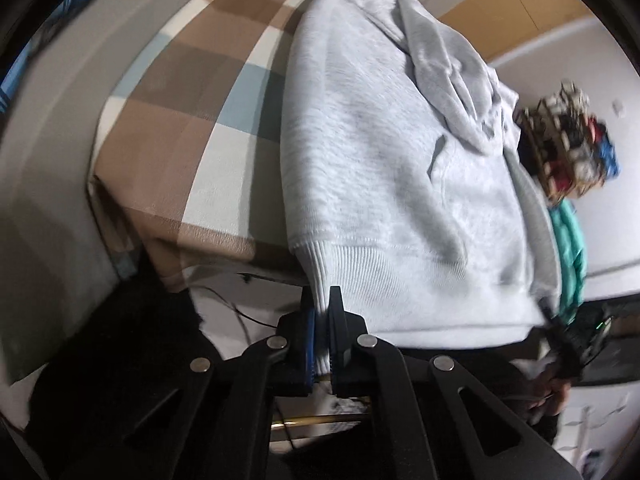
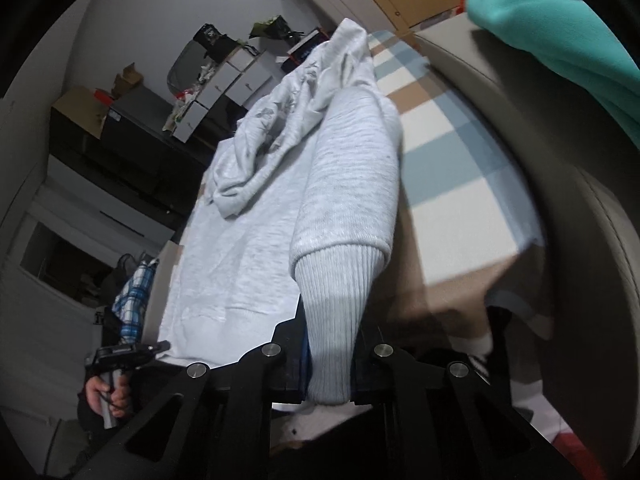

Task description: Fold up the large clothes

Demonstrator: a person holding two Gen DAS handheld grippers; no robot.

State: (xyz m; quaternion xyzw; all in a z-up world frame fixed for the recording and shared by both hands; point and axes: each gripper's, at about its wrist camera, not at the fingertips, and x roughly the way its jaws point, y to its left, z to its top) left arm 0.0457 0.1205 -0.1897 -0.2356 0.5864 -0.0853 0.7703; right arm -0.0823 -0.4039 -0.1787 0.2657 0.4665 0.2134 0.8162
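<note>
Grey hoodie (image 1: 384,168) lies spread lengthwise on a checked bed cover (image 1: 188,120), its hood (image 2: 280,132) crumpled at the far end. Left claw (image 1: 322,320) is clamped on the ribbed hem corner at the near edge. Right claw (image 2: 328,356) is clamped on the ribbed sleeve cuff (image 2: 336,292), with the sleeve running up the hoodie's right side. A teal garment (image 2: 560,36) sits far right.

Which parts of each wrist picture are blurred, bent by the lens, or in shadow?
Left wrist view: fisheye curves the checked bedcover; the colourful object at right is smeared by motion; the grey hoodie is softly blurred. Right wrist view: the ribbed sleeve cuff is fairly sharp, its lower half shaded; the teal cloth and edges are blurred and dark.
</note>
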